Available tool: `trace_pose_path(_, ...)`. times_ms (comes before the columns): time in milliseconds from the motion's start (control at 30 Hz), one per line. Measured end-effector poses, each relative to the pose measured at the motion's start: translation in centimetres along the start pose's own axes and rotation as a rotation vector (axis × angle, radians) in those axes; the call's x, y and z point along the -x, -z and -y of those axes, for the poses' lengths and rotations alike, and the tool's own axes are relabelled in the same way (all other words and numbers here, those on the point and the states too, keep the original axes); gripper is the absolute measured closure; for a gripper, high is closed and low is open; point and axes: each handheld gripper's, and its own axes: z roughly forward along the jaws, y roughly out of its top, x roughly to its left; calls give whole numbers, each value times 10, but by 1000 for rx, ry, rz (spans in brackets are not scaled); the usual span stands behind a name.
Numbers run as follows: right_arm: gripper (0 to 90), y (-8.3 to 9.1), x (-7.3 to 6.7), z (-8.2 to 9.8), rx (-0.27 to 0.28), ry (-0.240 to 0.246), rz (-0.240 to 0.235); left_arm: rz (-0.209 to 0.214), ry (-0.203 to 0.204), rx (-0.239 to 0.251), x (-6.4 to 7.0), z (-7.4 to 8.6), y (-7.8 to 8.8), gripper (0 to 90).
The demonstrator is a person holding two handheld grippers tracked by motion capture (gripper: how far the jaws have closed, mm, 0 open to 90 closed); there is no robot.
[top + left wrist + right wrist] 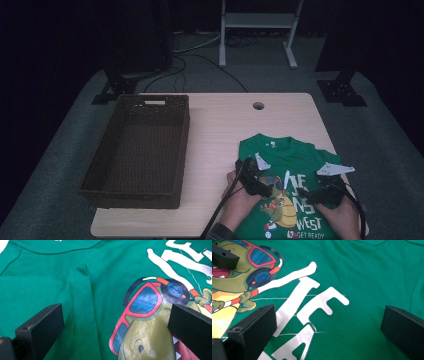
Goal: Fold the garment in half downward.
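A green T-shirt (295,152) with a cartoon dinosaur and white letters lies flat, front up, on the near right part of the table. My left gripper (257,181) rests over its left side, held in a hand. Its jaws stand wide open (116,317) just above the cloth (105,272), one over a folded sleeve seam (77,290), the other over the dinosaur's sunglasses (145,300). Open too, my right gripper (325,194) hovers over the shirt's right side (329,320), its jaws either side of the white letters (312,305). Nothing is gripped.
A dark wicker basket (186,145) stands empty on the table's left half. The light wood table (220,130) has a cable hole (258,106) near its far edge. One jaw of the left gripper (223,256) shows at the top left of the right gripper view.
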Motion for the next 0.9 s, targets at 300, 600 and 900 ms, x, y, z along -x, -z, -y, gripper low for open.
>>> trace_pose_path(300, 0, -6, -15, -6, 1, -7, 13, 12, -11, -1, -11, 9, 9, 0)
trace_pose_path(600, 0, -6, -26, -19, 18, 27, 14, 12, -9, 0, -21, 19, 19, 0)
trace_pose_path(900, 0, -1, -22, -33, 26, 26, 9, 11, -10, -2, -27, 27, 27, 0)
